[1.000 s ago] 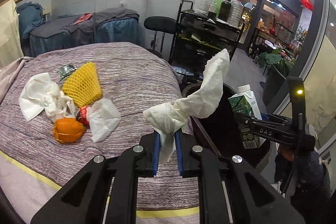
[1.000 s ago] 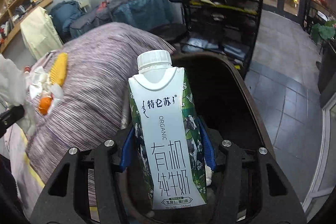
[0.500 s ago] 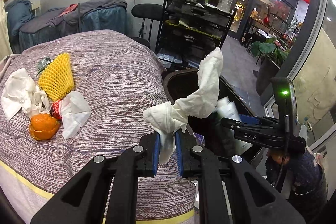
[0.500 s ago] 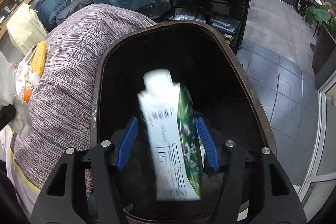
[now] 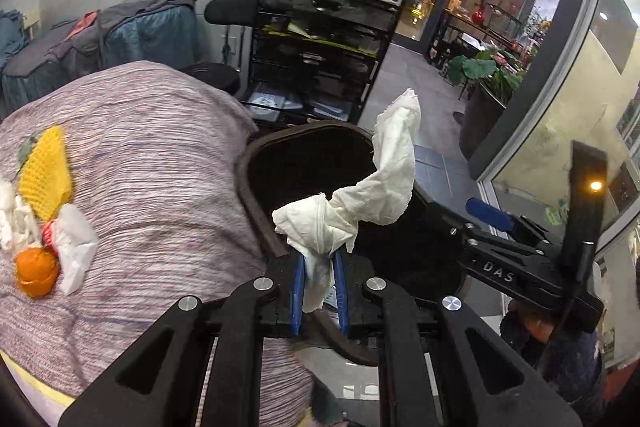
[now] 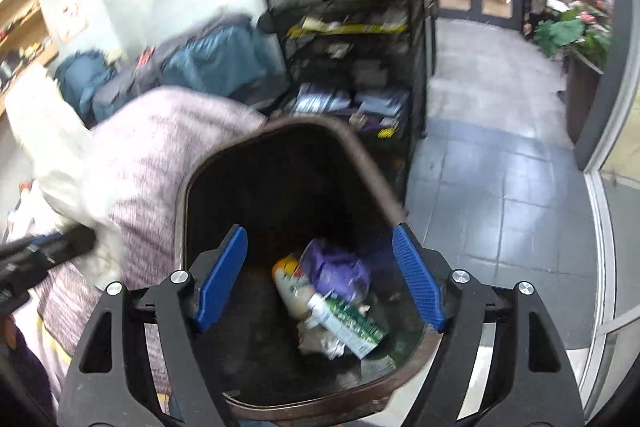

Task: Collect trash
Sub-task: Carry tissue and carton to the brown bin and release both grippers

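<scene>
My left gripper [image 5: 318, 267] is shut on a crumpled white tissue [image 5: 360, 199] and holds it over the near rim of the dark brown trash bin [image 5: 256, 195]. My right gripper [image 6: 320, 283] is open and empty above the bin [image 6: 360, 151]. The green and white milk carton [image 6: 346, 323] lies at the bin's bottom beside a purple bag [image 6: 336, 271] and a yellow wrapper [image 6: 288, 269]. More trash sits on the striped bed cover [image 5: 160, 179]: a yellow foam net [image 5: 46, 171], white tissues [image 5: 76, 247] and orange peel [image 5: 36, 271].
A black wire rack [image 5: 320, 43] with bottles stands behind the bin. A black stool [image 5: 228, 9] and covered furniture [image 5: 100, 39] stand at the back wall. A tiled floor [image 6: 500, 195] and glass wall lie to the right.
My right gripper opened and the milk carton dropped to the bottom of the bin. My left gripper moved right with the tissue, over the bin's rim.
</scene>
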